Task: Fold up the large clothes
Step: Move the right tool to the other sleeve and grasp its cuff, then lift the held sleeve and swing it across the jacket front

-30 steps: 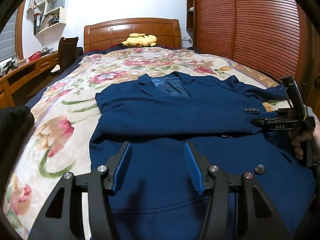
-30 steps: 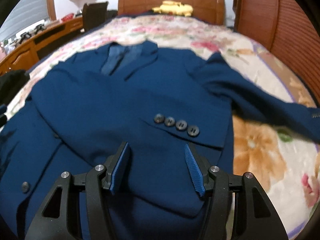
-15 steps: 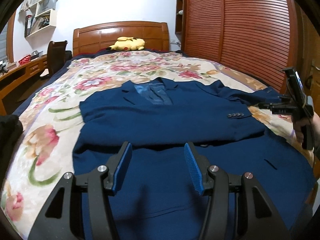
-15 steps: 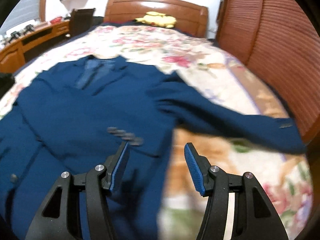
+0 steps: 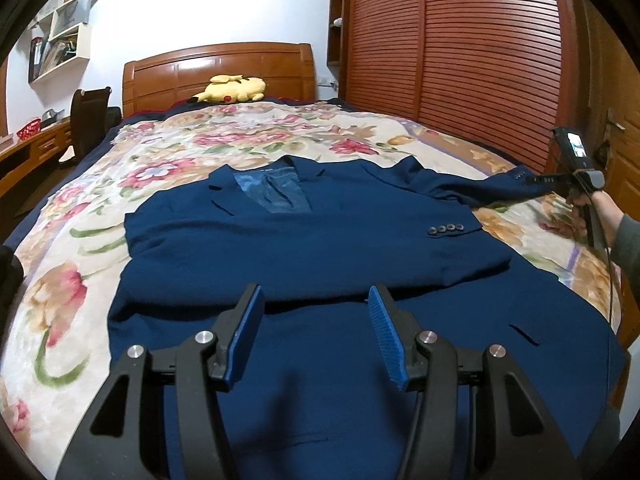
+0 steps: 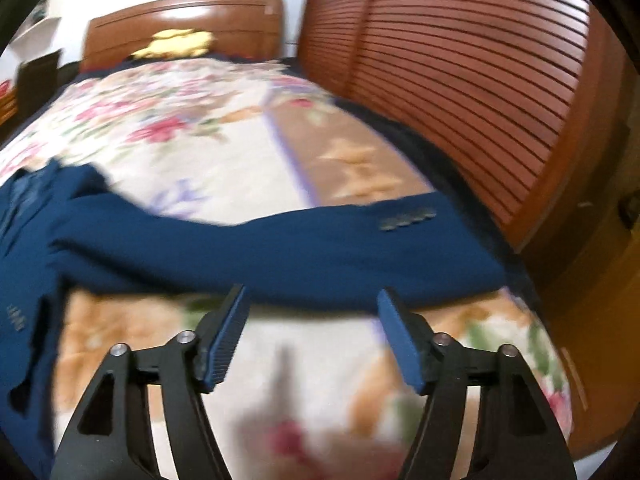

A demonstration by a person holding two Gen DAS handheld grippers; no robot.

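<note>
Bed (image 5: 168, 184): floral cover, headboard far ahead of both jaws.
Jacket (image 5: 340, 248): flat under left gripper (image 5: 316, 332), jaws spread, empty.
Sleeve (image 6: 280, 252): just beyond right gripper (image 6: 312, 332), jaws just widened, empty.
Wardrobe (image 5: 460, 60): right.

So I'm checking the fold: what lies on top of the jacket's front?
One sleeve lies folded across the blue jacket, its buttoned cuff on top. The chest beneath it is hidden. The other sleeve lies out on the floral bedspread.
</note>
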